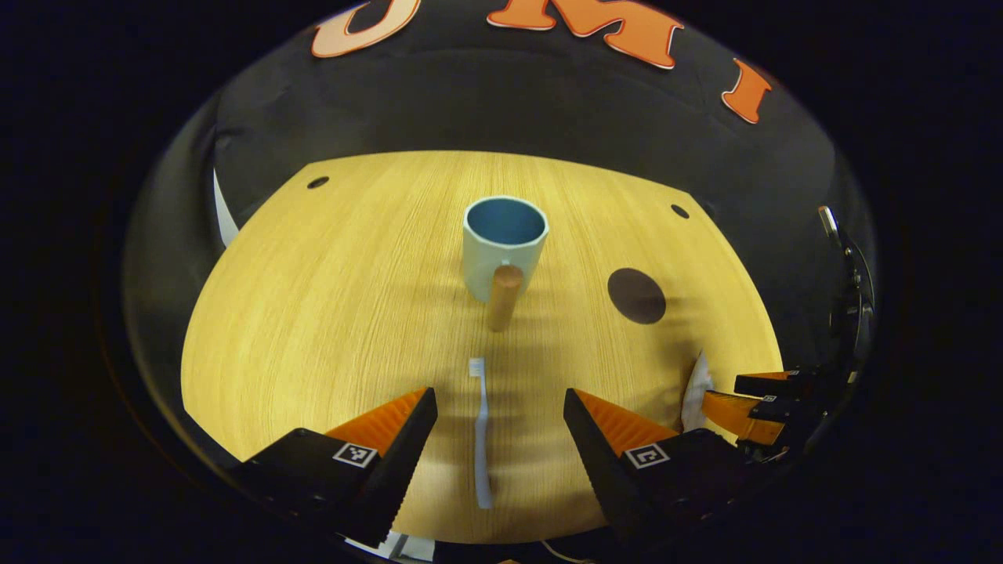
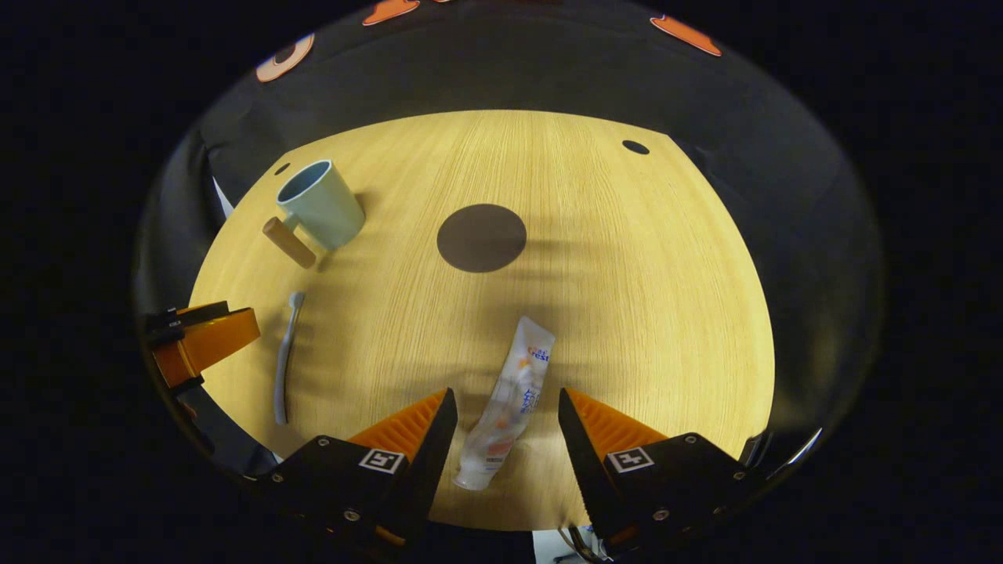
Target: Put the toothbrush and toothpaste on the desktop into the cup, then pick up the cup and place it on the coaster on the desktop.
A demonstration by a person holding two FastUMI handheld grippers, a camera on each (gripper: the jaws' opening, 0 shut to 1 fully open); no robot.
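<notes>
Standing on the wooden desk [image 1: 313, 313]: one pale mug-style cup [image 1: 504, 244] with a blue inside and a wooden peg handle, upright and empty, its mouth free to take both items. Beside it, on bare wood, one dark round coaster [image 2: 481, 237], nothing on it, plainly kept as the cup's final spot. One toothbrush [image 1: 480, 435], pale, lying flat with its bristle head pointing toward the cup; it runs lengthwise through the gap of the left tongs [image 1: 500, 411], whose jaws are spread wide on either side of the handle and touch nothing. One toothpaste tube [image 2: 508, 403], white with printed colours, lying flat and slightly askew, cap end nearest the camera; it lies between the fingers of the right tongs [image 2: 507, 411], likewise released, the jaws flanking the tube without pressing it. Each item appears laid out in line with its own tongs so that a straight descent and a squeeze would take it. The cup stands well beyond the toothbrush's head, and the coaster lies between the cup and the toothpaste. Neither item is lifted yet; both pickups look imminent, the task barely begun.
</notes>
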